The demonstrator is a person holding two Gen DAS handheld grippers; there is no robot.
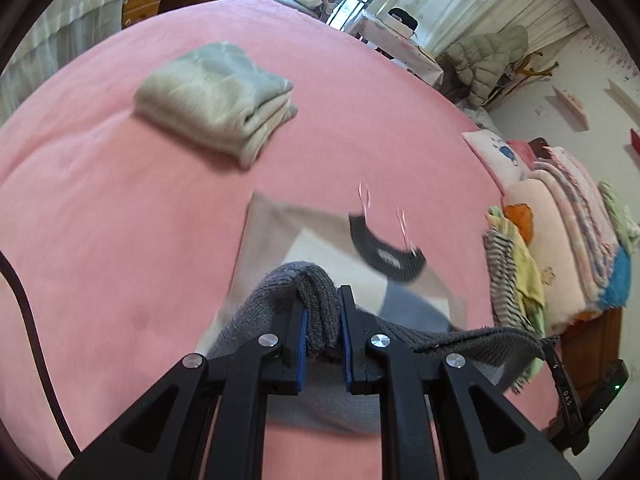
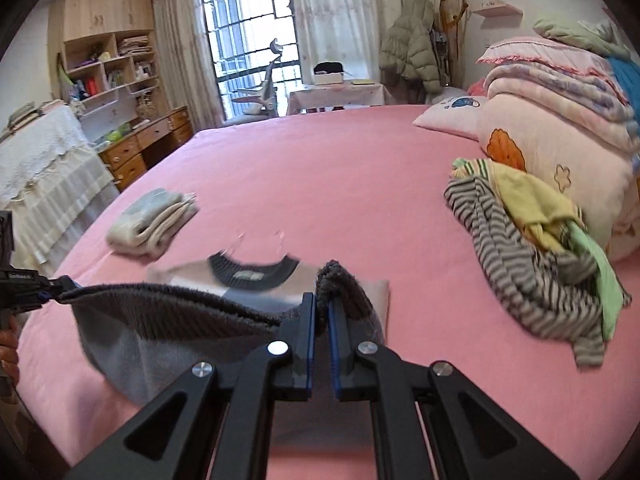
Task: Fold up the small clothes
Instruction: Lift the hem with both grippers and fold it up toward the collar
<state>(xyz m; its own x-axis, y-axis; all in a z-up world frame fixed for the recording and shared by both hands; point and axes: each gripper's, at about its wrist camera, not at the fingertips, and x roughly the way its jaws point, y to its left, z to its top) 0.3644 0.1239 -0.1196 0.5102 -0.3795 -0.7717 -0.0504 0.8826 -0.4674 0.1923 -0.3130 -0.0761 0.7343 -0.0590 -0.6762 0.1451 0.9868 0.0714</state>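
A small grey and beige knitted sweater [image 1: 316, 248] with a dark collar [image 1: 384, 254] lies on the pink bed [image 1: 120, 200]. Its grey hem is lifted off the sheet and stretched between both grippers. My left gripper [image 1: 322, 300] is shut on a bunched hem corner [image 1: 316, 312]. My right gripper [image 2: 322, 304] is shut on the other hem corner [image 2: 340, 284]. In the right wrist view the sweater [image 2: 192, 320] hangs below the taut hem, and the left gripper [image 2: 48, 288] shows at the far left, a hand below it. The right gripper [image 1: 560, 364] shows at the right edge of the left wrist view.
A folded pale green and cream garment [image 1: 216, 96] lies farther back on the bed [image 2: 340, 184]. A heap of striped and yellow clothes [image 2: 532, 252] sits at the right, against stacked pillows and quilts [image 2: 560, 120]. A cable [image 1: 28, 340] runs along the left.
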